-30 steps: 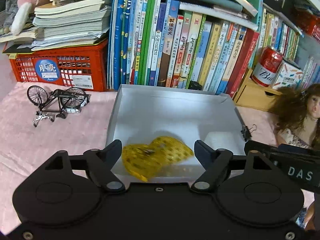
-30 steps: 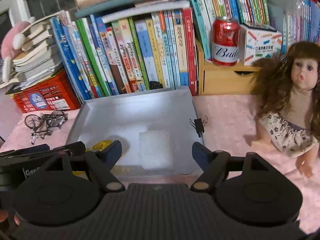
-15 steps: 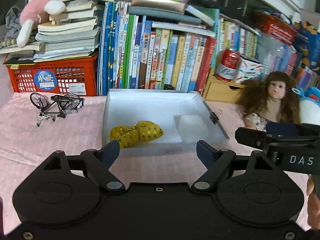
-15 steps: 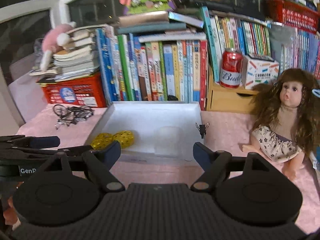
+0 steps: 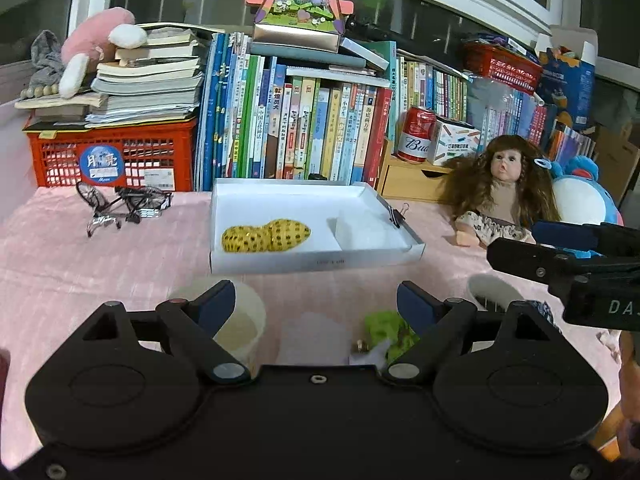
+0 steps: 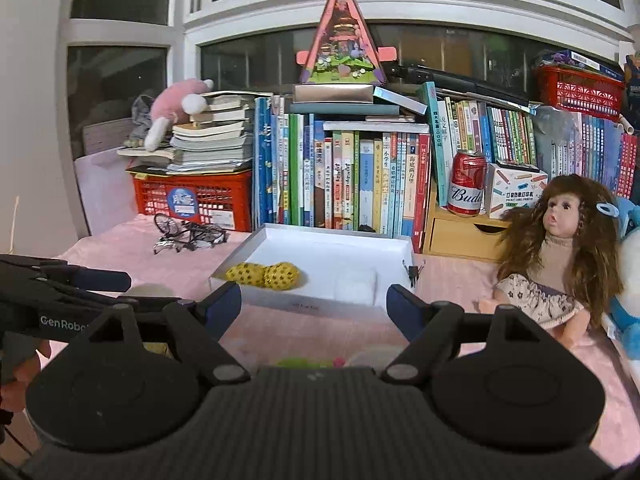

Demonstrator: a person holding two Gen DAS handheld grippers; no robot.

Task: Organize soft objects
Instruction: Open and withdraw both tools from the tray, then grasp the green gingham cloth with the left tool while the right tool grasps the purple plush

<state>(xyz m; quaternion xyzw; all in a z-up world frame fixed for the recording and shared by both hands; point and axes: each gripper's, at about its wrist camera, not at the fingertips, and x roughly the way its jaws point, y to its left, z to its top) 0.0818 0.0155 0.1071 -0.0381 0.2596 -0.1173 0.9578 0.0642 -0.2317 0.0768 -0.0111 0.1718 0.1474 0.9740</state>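
A: On the pink-covered desk (image 5: 80, 264), what is to be watched at this step?

B: The white tray (image 5: 320, 258) is set in front of the row of books (image 5: 304, 132), and the yellow dotted soft toy (image 5: 266, 236) is already laid in its left part, beside a pale foam-like block (image 5: 370, 232). The next soft piece is judged to be the green one (image 5: 390, 334), lying close under the left gripper (image 5: 316, 304).

A: How are the grippers held?

B: The left gripper's jaws have just been opening and nothing is caught between them; the right gripper (image 6: 314, 300) is spread wide and empty too.

A: And the pick-up itself?

B: The left gripper should be lowered until the green piece is centred between the fingers, kept apart from the cream cup (image 5: 236, 320) on its left. A soft thing is best closed on gently at its bulk, so it is not squeezed out. The small brass-coloured bit (image 5: 359, 346) beside it cannot be identified.
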